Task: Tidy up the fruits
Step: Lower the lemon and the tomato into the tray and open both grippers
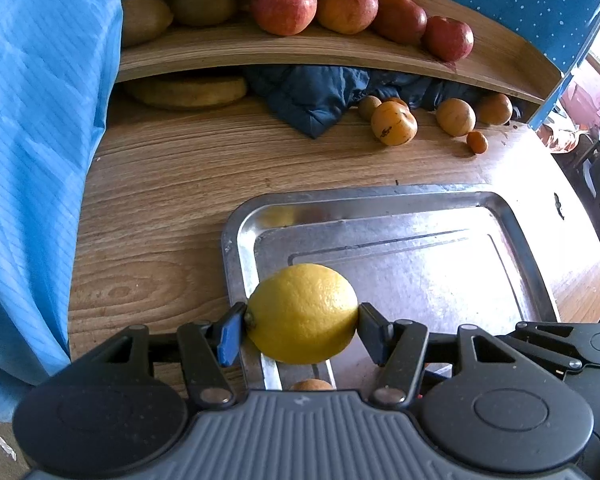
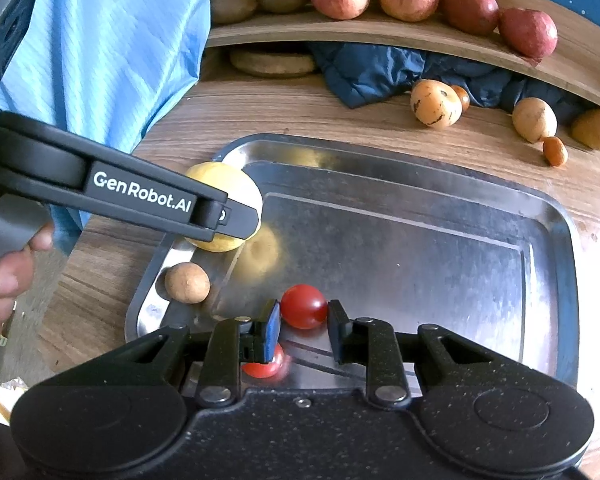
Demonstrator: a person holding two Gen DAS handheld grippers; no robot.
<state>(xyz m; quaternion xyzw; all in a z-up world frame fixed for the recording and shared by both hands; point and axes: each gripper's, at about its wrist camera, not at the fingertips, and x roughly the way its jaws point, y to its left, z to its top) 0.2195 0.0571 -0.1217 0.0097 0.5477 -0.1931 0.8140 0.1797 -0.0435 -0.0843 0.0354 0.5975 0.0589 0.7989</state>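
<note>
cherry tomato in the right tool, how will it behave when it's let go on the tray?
The cherry tomato is round and glossy, so it will probably roll on the smooth metal tray unless set down gently. Its thin, shiny skin looks easy to bruise or split under a hard squeeze. It is small, so likely light.

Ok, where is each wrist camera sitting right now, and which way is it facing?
Left wrist: on the left gripper, facing steeply down at its lemon over the metal tray; only its own fingers show.
Right wrist: on the right gripper, facing down at its cherry tomato; the left gripper and a hand show.
Shared: tray, lemon, shelf apples.
</note>
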